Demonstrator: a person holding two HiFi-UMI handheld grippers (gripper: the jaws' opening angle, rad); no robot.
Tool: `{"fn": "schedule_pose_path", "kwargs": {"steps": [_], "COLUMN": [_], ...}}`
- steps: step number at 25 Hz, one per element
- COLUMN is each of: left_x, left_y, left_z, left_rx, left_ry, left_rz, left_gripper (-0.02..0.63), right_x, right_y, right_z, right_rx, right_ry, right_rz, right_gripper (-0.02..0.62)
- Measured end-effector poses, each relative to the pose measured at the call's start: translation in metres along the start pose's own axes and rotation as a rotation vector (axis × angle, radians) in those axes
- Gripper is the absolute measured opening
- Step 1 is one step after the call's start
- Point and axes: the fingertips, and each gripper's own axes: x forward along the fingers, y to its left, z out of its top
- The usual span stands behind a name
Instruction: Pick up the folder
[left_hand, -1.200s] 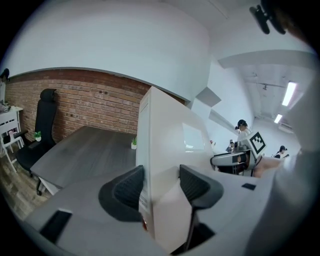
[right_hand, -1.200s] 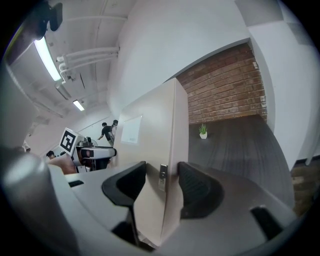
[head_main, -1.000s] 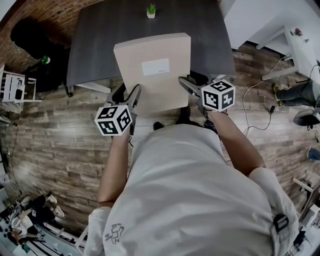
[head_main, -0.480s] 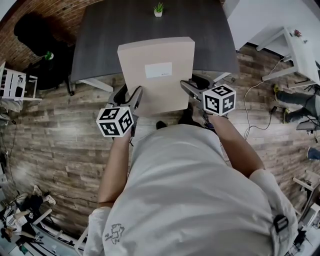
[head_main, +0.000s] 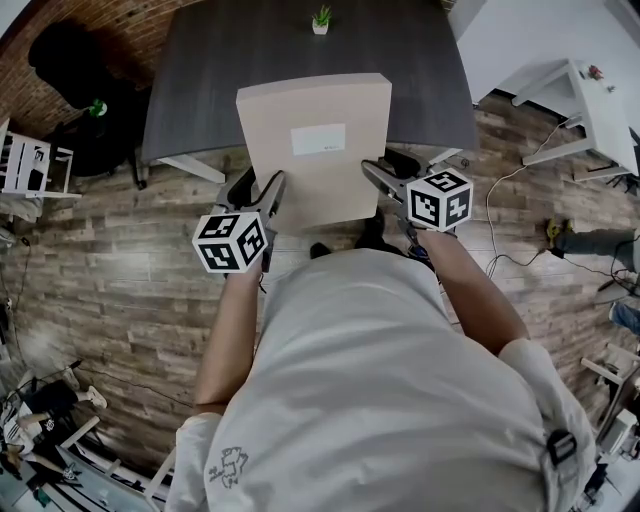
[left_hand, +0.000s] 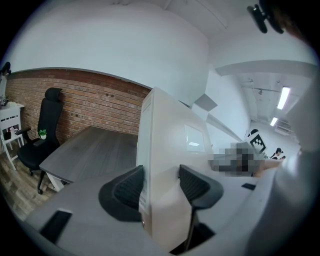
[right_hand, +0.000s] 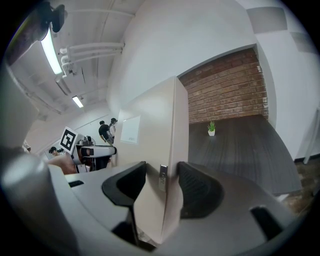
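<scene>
A thick beige folder (head_main: 315, 150) with a white label (head_main: 318, 139) is held up between both grippers, its far end over the near edge of the dark table (head_main: 200, 80). My left gripper (head_main: 262, 205) is shut on its near left corner. In the left gripper view the folder (left_hand: 175, 145) fills the gap between the black pads (left_hand: 131, 187). My right gripper (head_main: 378, 182) is shut on the near right edge. In the right gripper view both pads (right_hand: 197, 187) press the folder (right_hand: 150, 135) from either side.
A small potted plant (head_main: 320, 18) stands at the table's far edge. A black office chair (head_main: 70, 70) sits at the left by the brick wall, and white furniture (head_main: 590, 100) at the right. Cables (head_main: 505, 215) lie on the wooden floor.
The folder and both grippers came a little toward me, away from the plant, then held still. The grips have not changed.
</scene>
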Motion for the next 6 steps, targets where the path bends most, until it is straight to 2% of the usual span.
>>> {"fn": "schedule_pose_path", "kwargs": {"steps": [6], "left_x": [0.013], "left_y": [-0.001], "left_z": [0.006], "left_rx": [0.002], "left_ry": [0.001], "left_rz": [0.002], "left_gripper": [0.239], "right_x": [0.003], "right_y": [-0.013], "right_z": [0.006], "right_rx": [0.002], "right_ry": [0.003], "right_rz": [0.003], "right_gripper": [0.212]}}
